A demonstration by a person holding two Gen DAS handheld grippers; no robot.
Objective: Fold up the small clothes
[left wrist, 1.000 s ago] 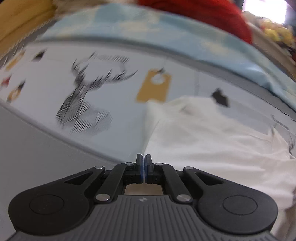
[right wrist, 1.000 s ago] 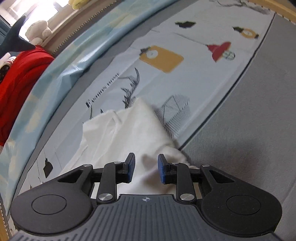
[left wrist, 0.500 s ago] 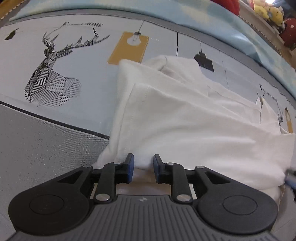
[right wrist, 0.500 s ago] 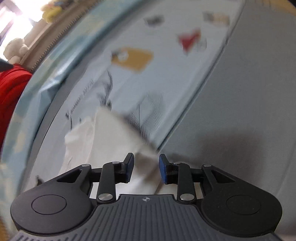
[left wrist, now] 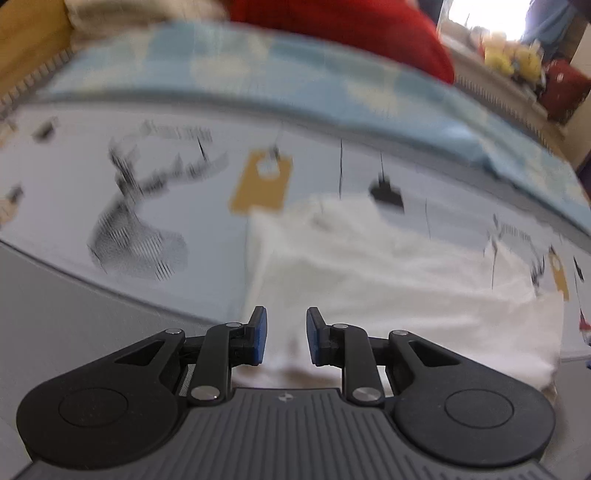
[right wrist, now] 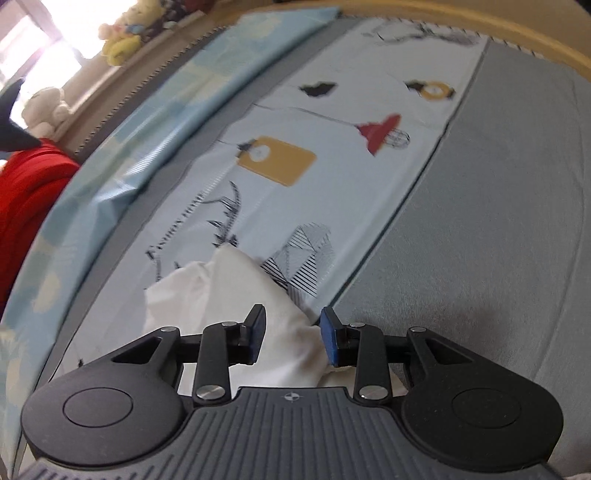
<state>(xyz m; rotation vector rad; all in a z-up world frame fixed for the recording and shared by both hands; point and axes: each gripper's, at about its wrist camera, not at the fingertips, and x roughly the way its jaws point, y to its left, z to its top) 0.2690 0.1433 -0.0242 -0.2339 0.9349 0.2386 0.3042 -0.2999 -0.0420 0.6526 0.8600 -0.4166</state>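
A white garment [left wrist: 388,280] lies folded on a pale blue printed bedsheet [left wrist: 74,173]. My left gripper [left wrist: 283,334] is open and empty, its jaws apart just above the garment's near left edge. The left wrist view is blurred. In the right wrist view the garment [right wrist: 236,291] lies bunched, its right corner under my right gripper [right wrist: 293,338], which is open and holds nothing.
A grey sheet band [right wrist: 498,240] runs along the near side of the printed sheet. A light blue cloud-print blanket [left wrist: 295,77] and a red cloth [left wrist: 351,33] lie at the far side. Plush toys [right wrist: 122,44] sit on the sill.
My left gripper, shut a second ago, has opened and drawn back from the garment. My right gripper stays open and has widened a little.
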